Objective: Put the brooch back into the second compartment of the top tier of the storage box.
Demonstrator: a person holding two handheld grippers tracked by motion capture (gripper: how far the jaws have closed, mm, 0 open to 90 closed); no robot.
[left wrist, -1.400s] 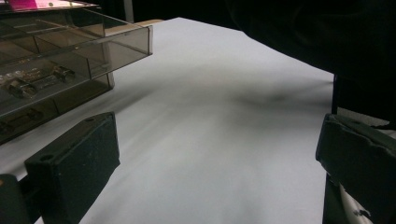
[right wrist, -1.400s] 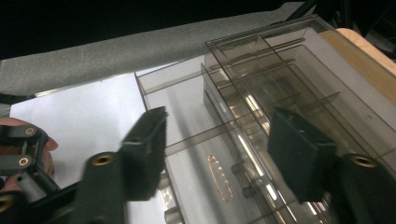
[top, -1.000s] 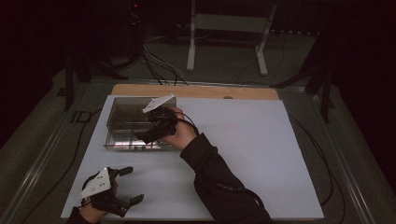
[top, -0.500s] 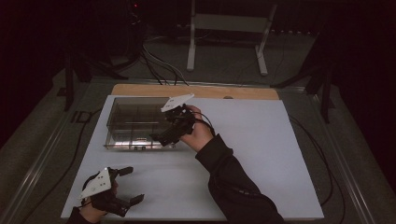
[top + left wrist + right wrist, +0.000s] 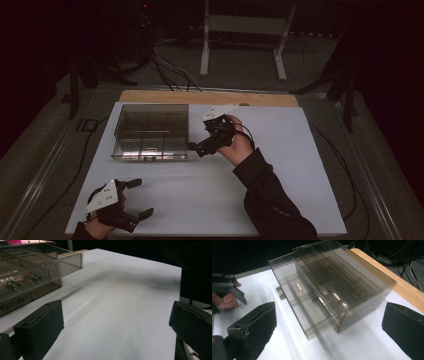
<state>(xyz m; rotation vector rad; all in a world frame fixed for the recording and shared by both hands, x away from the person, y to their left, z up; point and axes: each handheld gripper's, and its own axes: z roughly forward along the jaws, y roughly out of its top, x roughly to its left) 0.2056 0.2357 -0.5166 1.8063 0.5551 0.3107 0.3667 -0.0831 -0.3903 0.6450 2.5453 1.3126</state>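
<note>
Holding my right gripper (image 5: 196, 148) wide and empty just beside the smoky drawer box (image 5: 150, 131) on the white board (image 5: 280, 170). Left gripper (image 5: 141, 198), also spread, idles near the board's front-left corner. Its view shows knobs (image 5: 15, 286); no lettering is readable.

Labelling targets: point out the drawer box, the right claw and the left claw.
drawer box (image 5: 150, 131): high view, on its smoky clear top.
right claw (image 5: 196, 147): high view, midway between its fingertips, beside the box.
left claw (image 5: 142, 198): high view, midway between its open fingertips.

High view overhead; both gripper views low, sharing the drawer box (image 5: 151, 131).
</note>
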